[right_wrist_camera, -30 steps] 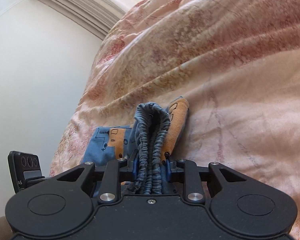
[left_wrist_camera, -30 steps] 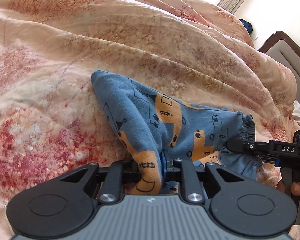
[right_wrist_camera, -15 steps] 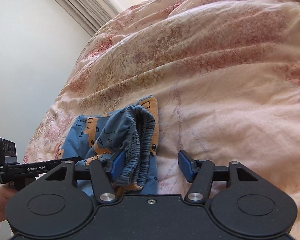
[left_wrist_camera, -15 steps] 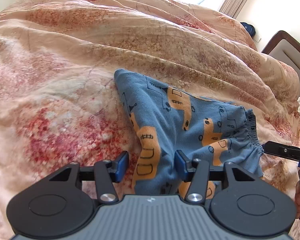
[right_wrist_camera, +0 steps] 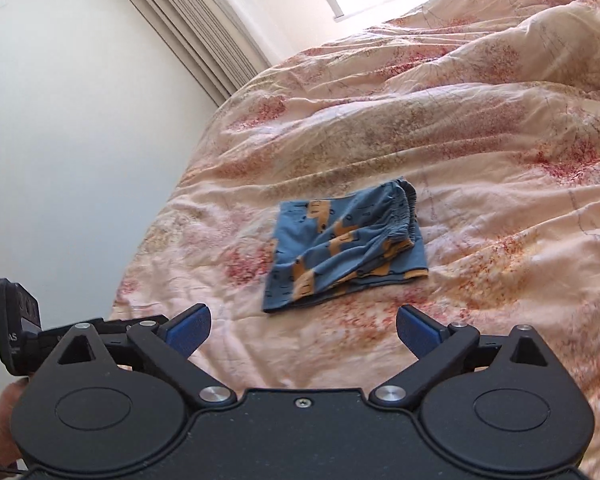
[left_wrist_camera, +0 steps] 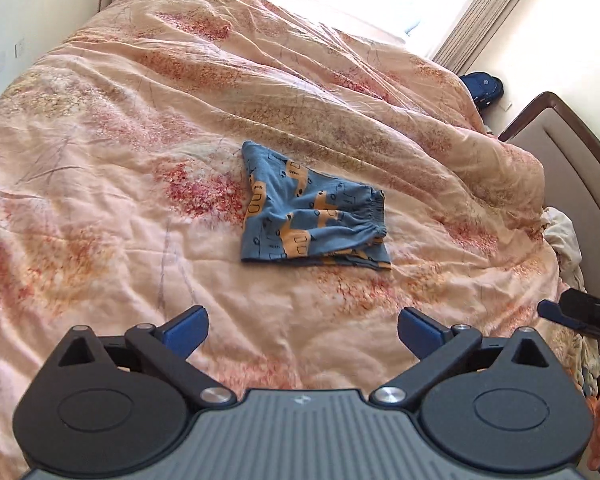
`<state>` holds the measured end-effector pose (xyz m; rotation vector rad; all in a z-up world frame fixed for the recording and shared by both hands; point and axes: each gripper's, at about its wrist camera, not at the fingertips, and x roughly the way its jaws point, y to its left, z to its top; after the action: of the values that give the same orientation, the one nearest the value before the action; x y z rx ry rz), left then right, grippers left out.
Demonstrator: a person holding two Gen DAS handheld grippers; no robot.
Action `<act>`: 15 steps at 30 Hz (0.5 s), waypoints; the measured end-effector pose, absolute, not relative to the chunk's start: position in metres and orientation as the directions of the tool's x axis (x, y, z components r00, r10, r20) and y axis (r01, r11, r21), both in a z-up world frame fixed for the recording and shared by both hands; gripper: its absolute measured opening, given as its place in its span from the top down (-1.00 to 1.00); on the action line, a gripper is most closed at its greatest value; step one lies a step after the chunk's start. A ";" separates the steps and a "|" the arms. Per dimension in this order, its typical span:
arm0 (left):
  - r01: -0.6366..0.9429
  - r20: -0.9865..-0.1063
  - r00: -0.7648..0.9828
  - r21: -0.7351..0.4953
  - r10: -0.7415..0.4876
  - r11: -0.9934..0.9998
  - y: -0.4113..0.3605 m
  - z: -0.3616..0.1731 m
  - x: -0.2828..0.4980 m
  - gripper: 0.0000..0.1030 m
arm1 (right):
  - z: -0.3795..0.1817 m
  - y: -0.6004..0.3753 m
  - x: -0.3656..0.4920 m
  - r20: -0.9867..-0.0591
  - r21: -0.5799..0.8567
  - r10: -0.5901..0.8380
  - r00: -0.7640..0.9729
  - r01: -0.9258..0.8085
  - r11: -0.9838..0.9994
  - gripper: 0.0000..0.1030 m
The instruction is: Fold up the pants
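Although the pants lie folded into a small blue and orange bundle on the duvet, the fold looks loose, and I judge it could still come undone. The left gripper hangs well short of the pants with its jaws spread wide and nothing between them; the right gripper does the same. The duvet under the pants is soft and creased, so a nudge to the bedding near the bundle could let the top layer slide. The elastic waistband stands up bunched, and it may spring the layers apart.

The left wrist view shows a headboard and a dark blue bag far beyond the pants, which the right wrist view barely catches. The right wrist view shows the stacked edges of the pants more clearly, along with a wall past them.
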<state>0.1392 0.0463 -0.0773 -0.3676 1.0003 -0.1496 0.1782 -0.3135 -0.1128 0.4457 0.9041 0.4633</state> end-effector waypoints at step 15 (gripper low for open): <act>-0.073 -0.843 0.520 -0.204 -0.138 0.976 0.033 0.007 0.039 -1.00 | 0.015 -0.270 0.068 -0.760 0.333 0.390 0.521 -0.203 0.921 -0.99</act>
<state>0.0392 0.0329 0.0067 -0.2250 1.0250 -0.0394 0.0679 -0.2700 0.0151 0.2132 0.9608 0.3583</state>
